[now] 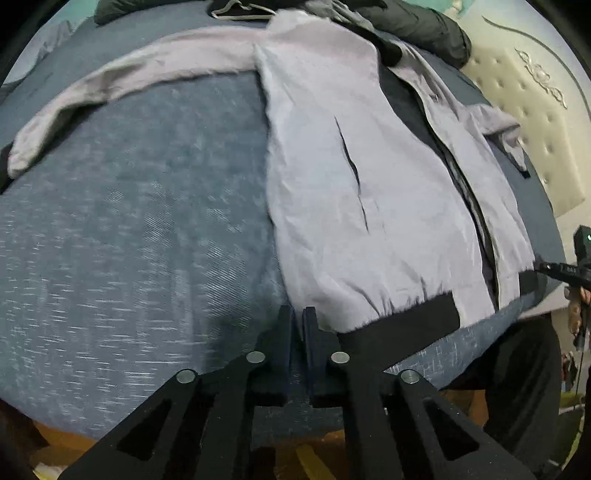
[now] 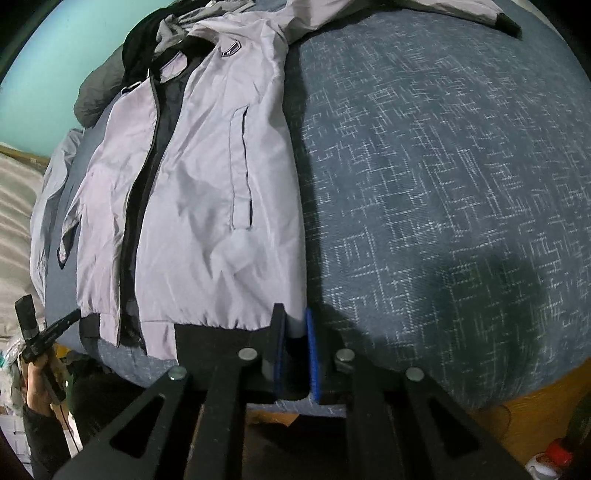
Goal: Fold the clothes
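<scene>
One grey jacket (image 1: 354, 192) is lying unzipped on the blue bed (image 1: 147, 221), w/ 2 sleeves spreading out. Left gripper (image 1: 298, 317) is sitting clenched, empty, by the hem. Right gripper (image 2: 293, 321) is pinching the hem corner.

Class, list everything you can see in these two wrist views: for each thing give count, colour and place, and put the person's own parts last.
jacket: one, pale lilac-grey with black hem band, lying open and front-up on the bed, one sleeve stretched out sideways.
bed cover: one, blue with white flecks, under the jacket.
dark clothes: a heap, black and grey, beyond the jacket's collar; count unclear.
hanger: one, pale, at the far edge of the bed.
headboard: one, cream, tufted, beside the bed.
bottle: one, red cap, on the floor.
left gripper: black, nearly shut at the hem corner.
right gripper: black with blue pads, closed on the other hem corner.
</scene>
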Tool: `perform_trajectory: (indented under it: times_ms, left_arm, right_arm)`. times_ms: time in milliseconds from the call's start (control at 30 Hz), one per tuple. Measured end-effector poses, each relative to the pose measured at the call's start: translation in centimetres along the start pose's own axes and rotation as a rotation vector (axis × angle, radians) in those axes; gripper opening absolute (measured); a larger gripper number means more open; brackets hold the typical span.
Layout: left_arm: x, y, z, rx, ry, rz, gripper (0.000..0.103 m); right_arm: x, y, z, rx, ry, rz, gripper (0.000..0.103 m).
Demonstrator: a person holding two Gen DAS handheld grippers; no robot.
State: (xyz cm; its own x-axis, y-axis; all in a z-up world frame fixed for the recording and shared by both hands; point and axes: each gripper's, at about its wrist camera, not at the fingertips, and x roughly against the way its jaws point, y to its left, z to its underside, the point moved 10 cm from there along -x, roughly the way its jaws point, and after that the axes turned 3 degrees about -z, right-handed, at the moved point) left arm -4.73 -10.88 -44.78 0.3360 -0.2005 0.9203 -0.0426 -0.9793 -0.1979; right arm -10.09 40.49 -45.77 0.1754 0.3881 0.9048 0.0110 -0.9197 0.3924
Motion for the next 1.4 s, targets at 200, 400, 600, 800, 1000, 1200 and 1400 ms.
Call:
perform_trajectory:
  times_ms: [200, 400, 600, 800, 1000, 1200, 1400]
  left_arm:
    - [2.5, -0.4, -3.7, 0.022, -0.103, 0.006, 0.045]
    - [1.5, -2.1, -8.1, 0.007, -0.170, -0.010, 0.045]
    - [-1.7, -4.0, -12.0, -0.005, -0.185, 0.004, 0.046]
    - [-4.7, -4.9, -15.1, -0.016, -0.211, 0.020, 0.046]
    - [-7.2, -3.5, -18.4, 0.022, -0.257, 0.012, 0.046]
    - [-9.1, -3.1, -19.2, 0.044, -0.260, 0.035, 0.046]
    - [-10.5, -3.5, -19.3, 0.033, -0.237, 0.058, 0.046]
  right_arm:
    - [3.1, 1.5, -3.6, 0.007, -0.111, -0.036, 0.031]
    - [5.1, 5.1, -8.2, 0.026, -0.223, -0.135, 0.037]
    - [2.2, 10.1, -12.3, 0.070, -0.207, -0.196, 0.038]
    - [-1.1, 12.2, -17.9, 0.120, -0.188, -0.137, 0.038]
    - [-5.0, 14.6, -23.7, 0.152, -0.178, -0.092, 0.038]
    - [-8.7, 17.6, -29.3, 0.090, -0.180, -0.173, 0.038]
    - [-11.7, 21.6, -34.2, 0.070, -0.169, -0.215, 0.038]
